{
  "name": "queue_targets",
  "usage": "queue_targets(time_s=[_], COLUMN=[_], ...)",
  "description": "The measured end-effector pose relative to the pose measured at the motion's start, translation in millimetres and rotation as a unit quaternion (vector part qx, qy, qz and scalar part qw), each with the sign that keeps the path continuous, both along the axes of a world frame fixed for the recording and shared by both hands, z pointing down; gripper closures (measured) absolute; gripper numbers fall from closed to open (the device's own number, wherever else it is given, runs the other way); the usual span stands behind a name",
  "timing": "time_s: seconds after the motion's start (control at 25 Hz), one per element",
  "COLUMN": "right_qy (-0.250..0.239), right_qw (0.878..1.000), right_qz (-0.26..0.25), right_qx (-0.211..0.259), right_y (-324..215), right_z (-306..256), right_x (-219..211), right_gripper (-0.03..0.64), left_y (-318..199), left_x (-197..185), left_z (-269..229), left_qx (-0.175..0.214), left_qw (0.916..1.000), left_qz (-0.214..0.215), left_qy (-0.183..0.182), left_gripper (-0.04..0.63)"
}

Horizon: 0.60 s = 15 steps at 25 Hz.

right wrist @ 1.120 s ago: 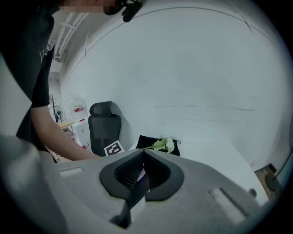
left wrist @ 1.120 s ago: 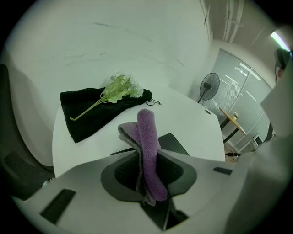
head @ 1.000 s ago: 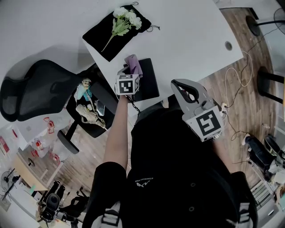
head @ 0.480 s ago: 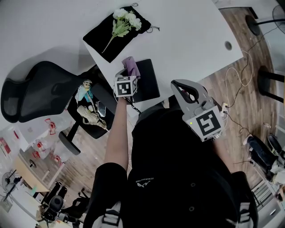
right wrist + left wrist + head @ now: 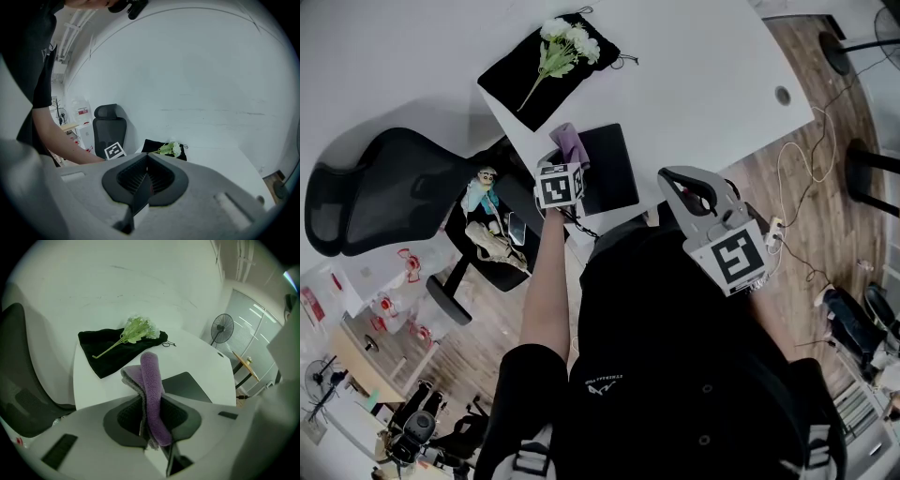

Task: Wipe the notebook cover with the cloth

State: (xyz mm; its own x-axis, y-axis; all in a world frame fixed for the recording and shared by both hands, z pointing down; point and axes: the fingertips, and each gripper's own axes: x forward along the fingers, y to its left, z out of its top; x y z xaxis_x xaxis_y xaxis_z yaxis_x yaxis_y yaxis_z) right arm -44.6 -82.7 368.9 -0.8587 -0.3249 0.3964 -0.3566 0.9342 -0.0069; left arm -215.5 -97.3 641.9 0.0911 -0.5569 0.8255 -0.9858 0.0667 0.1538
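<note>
The left tongs are clamped on a folded purple and grey fleecy cloth, which stands up out of the jaws. Over the last second these tongs have slid a little to the person's left and back toward the body. The cloth has moved from over the cover's far left part to the far left corner of the flat black rectangular notebook. The notebook itself has not shifted: it lies at the near edge of the white worktop, just in front of the person. In the left gripper view it sits beyond and to the right of the cloth. No view shows for certain whether the cloth is pressing on the cover.

The right tongs are closed on nothing and hang near the worktop's edge, right of the notebook, almost where they were.

The small drift reads as one wiping pass ending at the cover's left side. Most of the cover lies to the right of the cloth, so the wipe appears to be under way but unfinished
</note>
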Motion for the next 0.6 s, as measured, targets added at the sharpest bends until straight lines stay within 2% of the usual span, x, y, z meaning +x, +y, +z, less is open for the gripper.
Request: queue_targets(time_s=[0.36, 0.6], right_qy=[0.015, 0.007], right_qw=[1.0, 1.0], right_qz=[-0.01, -0.001], right_qx=[0.002, -0.001], right_y=[3.0, 0.6], right_z=[4.0, 1.1], right_x=[1.3, 2.5], right_gripper=[0.612, 0.611], left_y=[4.8, 7.3], left_x=[-4.1, -7.6], left_z=[-1.0, -3.6], left_qx=[-0.008, -0.019], left_qw=[0.9997, 0.9991], left_qz=[-0.001, 0.003], left_qy=[-0.021, -0.037], left_gripper=[0.509, 0.509])
